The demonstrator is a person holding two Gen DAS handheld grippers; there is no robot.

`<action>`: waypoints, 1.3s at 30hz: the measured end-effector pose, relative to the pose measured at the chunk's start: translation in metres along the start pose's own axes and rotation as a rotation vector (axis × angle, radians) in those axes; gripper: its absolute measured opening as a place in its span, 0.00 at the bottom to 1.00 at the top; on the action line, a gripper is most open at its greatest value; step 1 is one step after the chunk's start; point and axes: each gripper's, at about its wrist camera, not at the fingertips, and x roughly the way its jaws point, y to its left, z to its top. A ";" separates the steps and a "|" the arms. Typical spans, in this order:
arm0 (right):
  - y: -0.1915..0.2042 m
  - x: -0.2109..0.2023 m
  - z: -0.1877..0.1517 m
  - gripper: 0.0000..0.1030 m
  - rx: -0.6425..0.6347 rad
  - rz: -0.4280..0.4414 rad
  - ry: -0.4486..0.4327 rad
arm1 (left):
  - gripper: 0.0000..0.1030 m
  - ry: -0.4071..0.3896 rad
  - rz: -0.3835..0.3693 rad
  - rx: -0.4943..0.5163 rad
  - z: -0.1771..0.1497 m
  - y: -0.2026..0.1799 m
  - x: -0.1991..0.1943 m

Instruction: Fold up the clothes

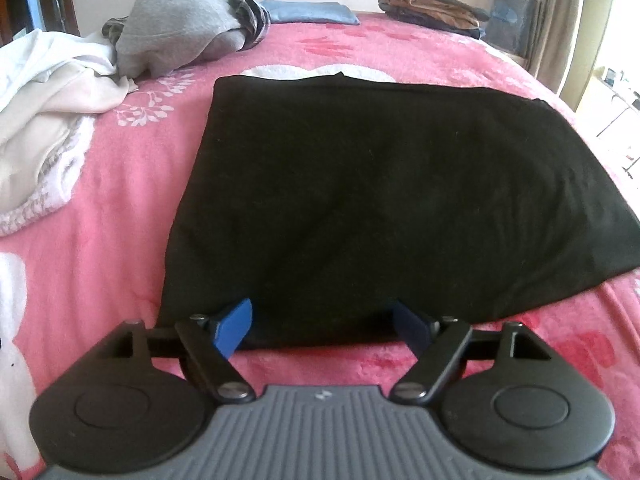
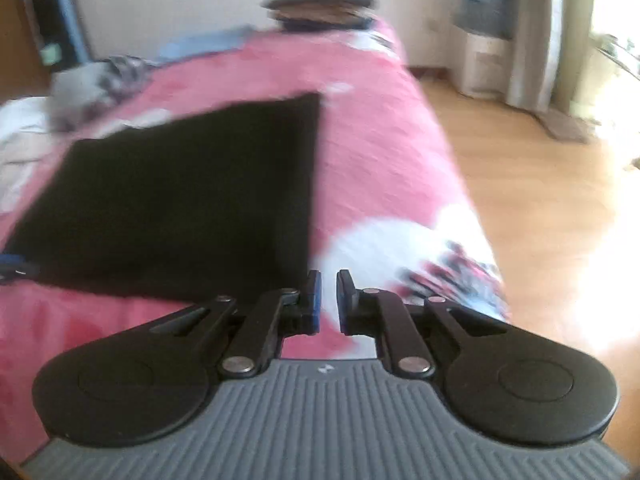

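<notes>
A folded black garment [image 1: 380,200] lies flat on the pink bed [image 1: 120,220], near its front edge. The left tongs [image 1: 322,320] stand wide apart over the garment's near edge, pinching nothing. The right tongs [image 2: 329,300] are nearly closed and empty, just beside the garment's near right corner.

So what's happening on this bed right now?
A person with a gripper in each hand is folding clothes. A black garment lies flat, already folded, on the pink blanket. The left gripper is open at its near edge, gripping nothing. The right gripper is shut and empty by its near right corner. Unfolded clothes and a folded stack lie farther back.
</notes>
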 end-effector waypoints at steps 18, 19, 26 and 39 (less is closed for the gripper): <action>0.065 0.048 0.019 0.08 -0.096 0.199 0.223 | 0.78 0.039 0.007 -0.024 0.006 0.002 0.001; 0.071 0.045 0.023 0.08 -0.104 0.208 0.209 | 0.78 0.039 0.004 -0.030 0.006 0.003 0.001; 0.120 0.068 0.028 0.08 -0.176 0.320 0.238 | 0.78 0.042 0.003 -0.027 0.006 0.002 0.001; 0.162 0.081 0.035 0.08 -0.290 0.380 0.243 | 0.79 0.048 -0.036 -0.017 0.007 0.008 0.002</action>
